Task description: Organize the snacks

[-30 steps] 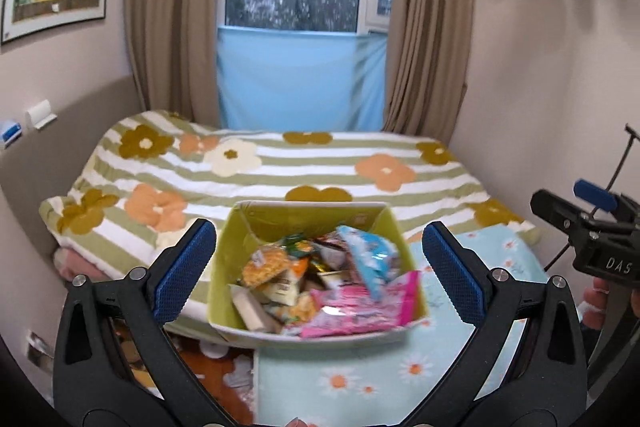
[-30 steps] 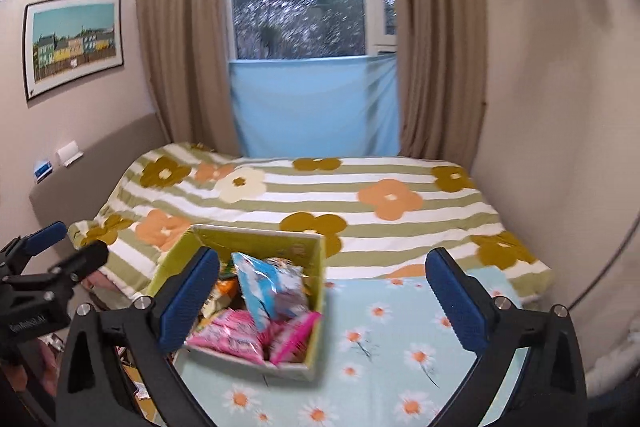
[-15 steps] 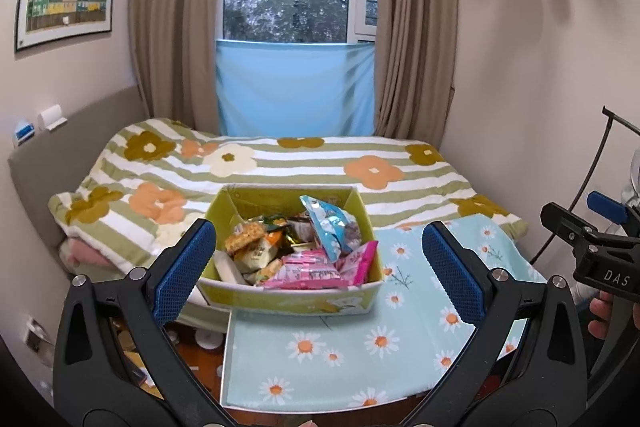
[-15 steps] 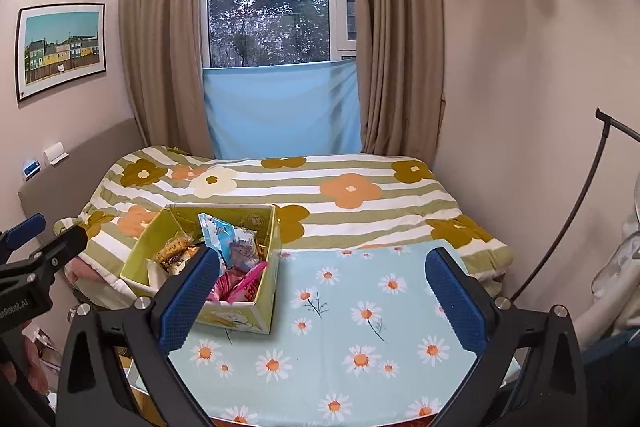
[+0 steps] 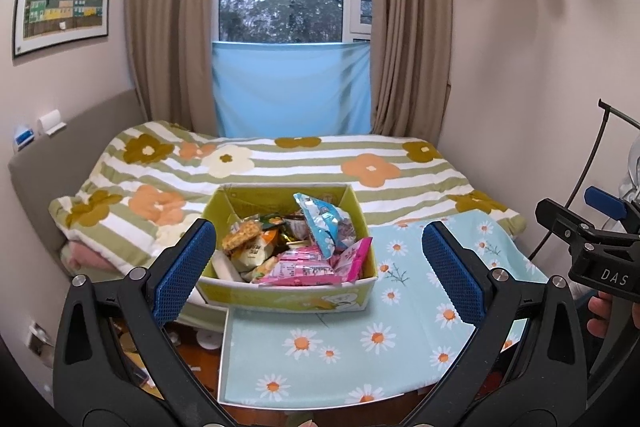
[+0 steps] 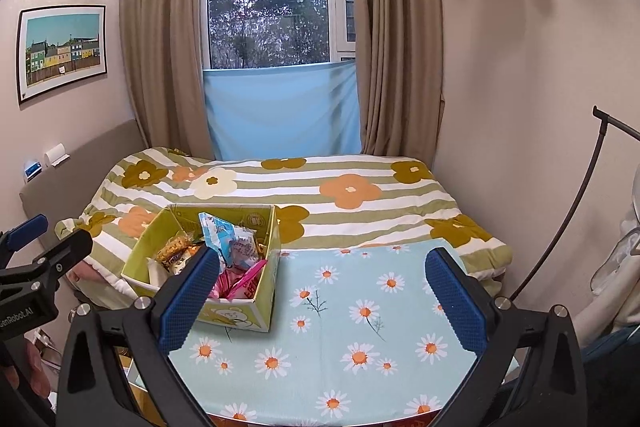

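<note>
A yellow-green cardboard box (image 5: 288, 297) (image 6: 262, 301) full of snack packets stands at the far left corner of a table under a light blue daisy cloth (image 5: 360, 343) (image 6: 360, 327). A light blue packet (image 5: 324, 223) (image 6: 224, 235) sticks up from the pile, with pink packets (image 5: 304, 269) (image 6: 240, 281) at the front. My left gripper (image 5: 320, 275) is open and empty, held back in front of the box. My right gripper (image 6: 320, 301) is open and empty too, over the cloth to the right of the box.
A bed with a striped flower quilt (image 5: 280, 167) lies behind the table, under a curtained window. A black stand pole (image 6: 576, 203) rises at the right by the wall. Floor clutter (image 5: 132, 339) shows left of the table. A hand (image 5: 600, 315) holds the other gripper.
Both grippers have pulled back and up from the box, so the box looks smaller and more of the daisy cloth and room shows. Both stay open and empty.
</note>
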{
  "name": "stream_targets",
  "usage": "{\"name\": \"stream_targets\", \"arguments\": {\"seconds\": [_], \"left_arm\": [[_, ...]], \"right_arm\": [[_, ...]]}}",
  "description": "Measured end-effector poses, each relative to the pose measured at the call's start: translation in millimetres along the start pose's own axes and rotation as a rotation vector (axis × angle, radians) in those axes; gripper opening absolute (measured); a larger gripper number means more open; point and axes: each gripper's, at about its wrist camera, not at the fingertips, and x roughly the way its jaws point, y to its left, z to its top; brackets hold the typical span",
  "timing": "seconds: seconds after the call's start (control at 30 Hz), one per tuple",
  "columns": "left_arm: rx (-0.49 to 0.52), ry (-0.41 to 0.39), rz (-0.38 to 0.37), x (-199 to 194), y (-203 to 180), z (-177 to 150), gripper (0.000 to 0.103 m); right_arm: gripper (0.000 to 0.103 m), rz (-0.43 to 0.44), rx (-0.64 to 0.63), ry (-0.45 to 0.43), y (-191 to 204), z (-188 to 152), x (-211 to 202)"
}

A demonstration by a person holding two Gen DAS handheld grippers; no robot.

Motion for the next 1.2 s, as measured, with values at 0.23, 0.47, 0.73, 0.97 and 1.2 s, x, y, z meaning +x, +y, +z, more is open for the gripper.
{"name": "stream_targets", "arguments": {"seconds": [0.23,0.47,0.73,0.97,1.2], "left_arm": [[0.006,0.009,0.003,5.3,-1.3,2.0,0.102],[0.012,0.02,0.005,10.7,-3.1,2.6,0.102],[0.02,0.029,0.016,14.5,-5.1,0.7,0.102],[0.028,0.028,0.017,13.8,-5.3,0.3,0.102],[0.024,0.027,0.016,12.8,-4.9,-0.8,0.102]], "right_arm": [[0.102,0.0,0.003,0.003,-1.8,-0.3,1.4],[0.102,-0.005,0.007,0.014,-4.7,-1.0,6.5],[0.102,-0.014,0.01,0.025,-5.2,-0.4,7.8],[0.102,-0.022,0.013,0.035,-5.5,-0.9,6.7],[0.102,-0.025,0.013,0.041,-5.3,-1.3,8.9]]}}
